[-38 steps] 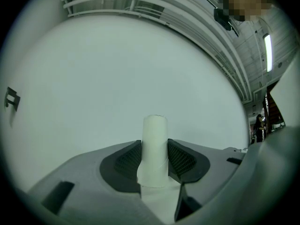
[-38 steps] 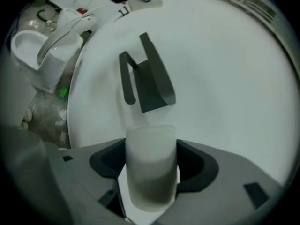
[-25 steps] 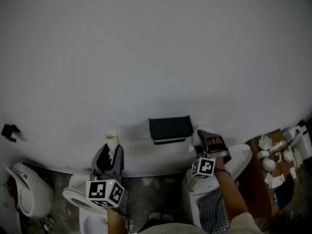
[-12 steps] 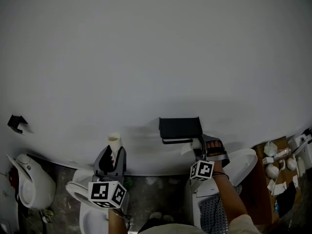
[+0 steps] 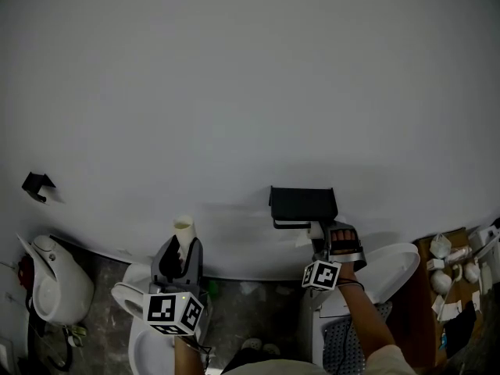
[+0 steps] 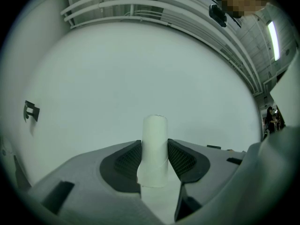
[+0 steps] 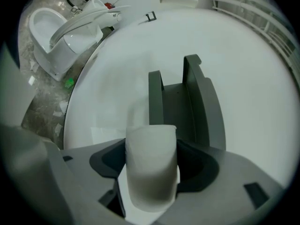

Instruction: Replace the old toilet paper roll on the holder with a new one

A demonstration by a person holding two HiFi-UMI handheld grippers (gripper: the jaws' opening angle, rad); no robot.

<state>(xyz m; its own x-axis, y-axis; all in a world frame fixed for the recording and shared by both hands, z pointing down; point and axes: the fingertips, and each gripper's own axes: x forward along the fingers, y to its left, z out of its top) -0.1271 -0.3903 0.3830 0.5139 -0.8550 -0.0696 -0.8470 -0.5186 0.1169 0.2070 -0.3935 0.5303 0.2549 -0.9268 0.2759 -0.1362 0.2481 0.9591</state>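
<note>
Left gripper [image 5: 180,255] clamped a slim pale cardboard tube [image 6: 154,149], upright. Right gripper [image 5: 342,237] gripped a fat white paper roll [image 7: 151,168] just beside the black wall holder [image 5: 303,204]; roll likely needed aligning w/ holder arms before sliding in.

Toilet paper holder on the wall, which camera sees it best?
The right gripper view: the black holder fills the middle, with both side arms clear. The head view shows the black holder small. I cannot make it out in the left gripper view.
</note>
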